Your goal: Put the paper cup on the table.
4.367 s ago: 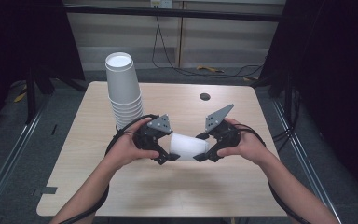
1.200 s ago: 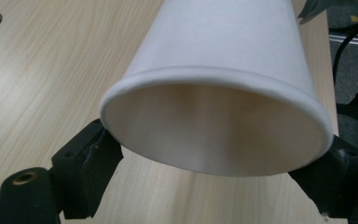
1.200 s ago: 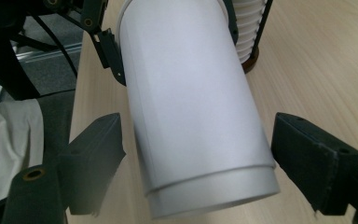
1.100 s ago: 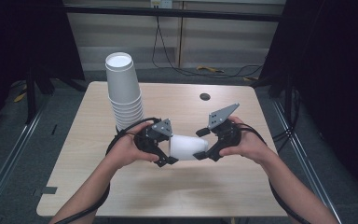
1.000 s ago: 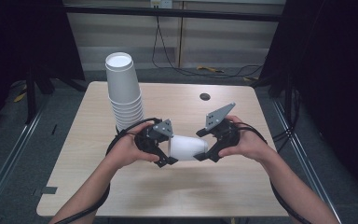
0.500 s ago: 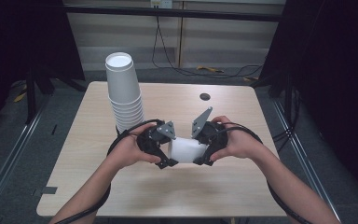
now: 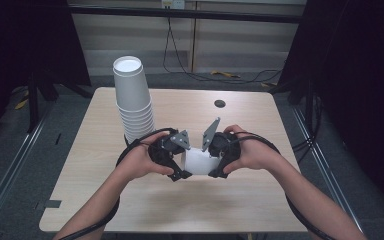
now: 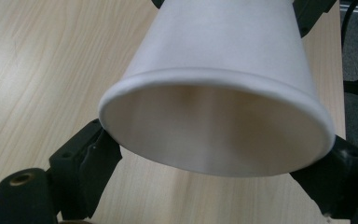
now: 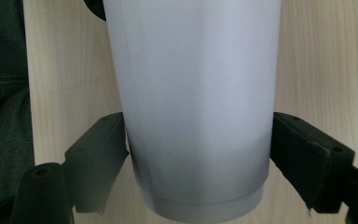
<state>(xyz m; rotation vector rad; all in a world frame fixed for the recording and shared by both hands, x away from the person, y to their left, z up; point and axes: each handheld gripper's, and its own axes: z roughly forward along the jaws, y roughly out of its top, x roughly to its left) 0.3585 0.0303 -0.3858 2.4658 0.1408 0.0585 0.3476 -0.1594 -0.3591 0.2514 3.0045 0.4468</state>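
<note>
- Left gripper (image 7: 177,167) is clamping the rim end of a white paper cup (image 7: 198,160), held sideways above the table (image 7: 260,200) centre.
- Right gripper (image 7: 214,165) is pinching its base end.
- Cup stack (image 7: 134,102) is standing far left.

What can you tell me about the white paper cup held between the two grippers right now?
The white paper cup is plain, tapered and looks like smooth matte paper, with a rolled rim and a recessed base. It lies sideways above the light wooden table, empty inside. The left gripper has its black jaws at the rim end; the right gripper has its jaws on either side near the base. The wall near the base shows faint flattened facets.
</note>
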